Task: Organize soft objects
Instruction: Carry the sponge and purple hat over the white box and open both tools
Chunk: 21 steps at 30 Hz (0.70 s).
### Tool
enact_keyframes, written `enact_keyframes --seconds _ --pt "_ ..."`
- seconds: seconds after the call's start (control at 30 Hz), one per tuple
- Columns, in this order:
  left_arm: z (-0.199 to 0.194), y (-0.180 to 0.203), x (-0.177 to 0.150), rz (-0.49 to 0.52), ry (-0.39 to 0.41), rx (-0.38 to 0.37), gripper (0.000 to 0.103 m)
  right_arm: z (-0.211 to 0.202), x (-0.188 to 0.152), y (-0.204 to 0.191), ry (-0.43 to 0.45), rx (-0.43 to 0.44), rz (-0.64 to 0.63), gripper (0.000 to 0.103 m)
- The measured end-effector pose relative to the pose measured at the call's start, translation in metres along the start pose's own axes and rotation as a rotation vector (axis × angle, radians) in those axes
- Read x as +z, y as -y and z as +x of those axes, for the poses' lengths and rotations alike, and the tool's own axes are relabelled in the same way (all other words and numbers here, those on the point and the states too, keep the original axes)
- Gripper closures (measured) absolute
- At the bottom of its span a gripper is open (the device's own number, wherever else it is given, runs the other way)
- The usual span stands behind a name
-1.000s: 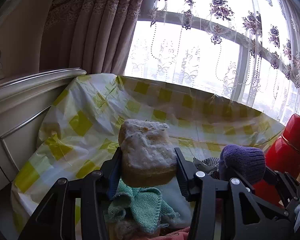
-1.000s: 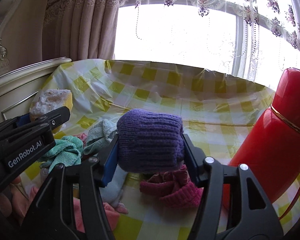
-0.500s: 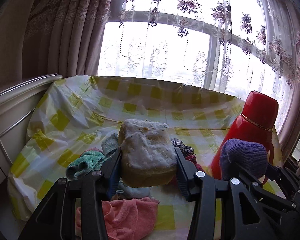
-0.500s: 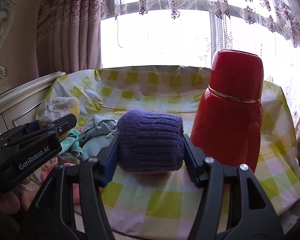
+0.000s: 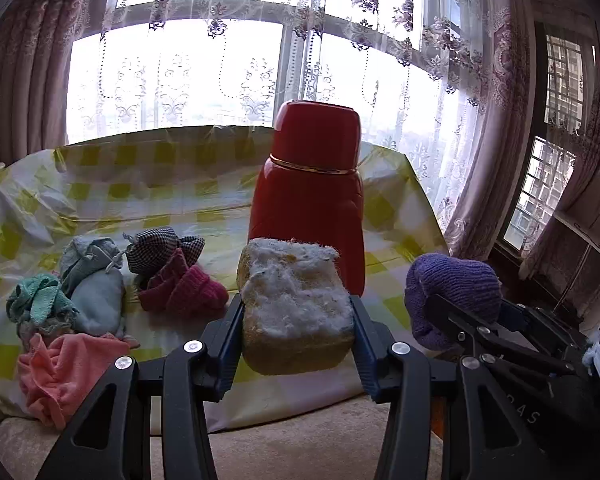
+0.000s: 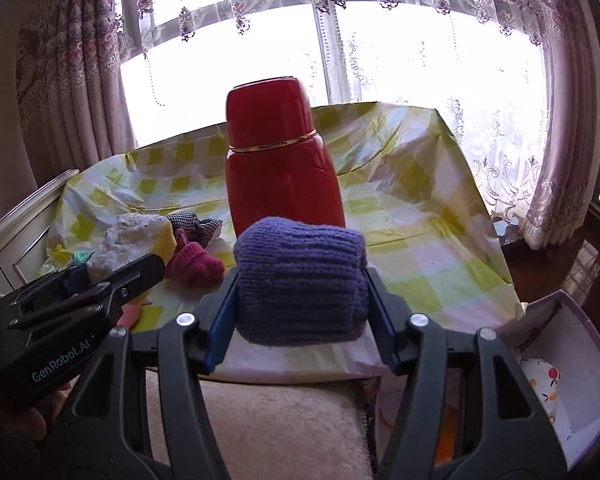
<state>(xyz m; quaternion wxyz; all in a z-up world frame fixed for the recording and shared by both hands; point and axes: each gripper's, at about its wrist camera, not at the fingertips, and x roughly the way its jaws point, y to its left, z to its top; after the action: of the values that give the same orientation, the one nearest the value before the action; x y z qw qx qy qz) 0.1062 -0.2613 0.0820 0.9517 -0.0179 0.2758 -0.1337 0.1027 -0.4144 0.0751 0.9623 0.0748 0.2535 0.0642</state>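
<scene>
- Soft things were the whole job: a yellow sponge [image 5: 296, 312] with a fuzzy white top sat clamped between the fingers of the left gripper [image 5: 298, 334], held up off the table near its front edge.
- A rolled purple knit [image 6: 300, 280] was squeezed the same way in the right gripper [image 6: 300, 300], just right of the sponge and also clear of the cloth.
- More soft items lay in a loose cluster on the left of the checked tablecloth [image 5: 384, 208]: a pink cloth [image 5: 66, 372] nearest, a green cloth [image 5: 36, 300], a pale blue bundle [image 5: 94, 292], a dark pink knit [image 5: 184, 290] and a checked pouch [image 5: 160, 246] farther back.
- A tall red flask [image 5: 312, 204] stood upright in the middle of the table, close behind both held items.
- A purple-edged box [image 6: 568, 384] sat low at the near right, below the table edge; it looked like the likely place for the items, though that is a guess.
- Risks, as I judge them: both items compress easily, so a slackened squeeze could let either slip to the floor.
- The two grippers were close together, so crossing toward the box could knock them together.
- A forward swing could tip the flask.
</scene>
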Motion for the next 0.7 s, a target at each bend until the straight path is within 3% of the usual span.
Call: enact_keyframes --seconds 0.27,0.47,0.57,0.7 --pt "0.019 0.060 -0.004 0.078 -0.071 -0.145 0.053 -0.010 -0.028 0.080 -0.132 -0.107 0.107 0.040" --pt "0.035 0.081 -0.003 0.106 -0.104 -0.178 0.053 0.011 -0.051 0.114 -0.272 -0.090 0.178 0.037" --pt "0.040 0.087 -0.002 0.117 -0.118 -0.182 0.053 0.021 -0.059 0.123 -0.312 -0.077 0.203 0.030" --pt "0.048 0.092 -0.002 0.131 -0.137 -0.196 0.053 0.017 -0.065 0.135 -0.308 -0.094 0.239 0.030"
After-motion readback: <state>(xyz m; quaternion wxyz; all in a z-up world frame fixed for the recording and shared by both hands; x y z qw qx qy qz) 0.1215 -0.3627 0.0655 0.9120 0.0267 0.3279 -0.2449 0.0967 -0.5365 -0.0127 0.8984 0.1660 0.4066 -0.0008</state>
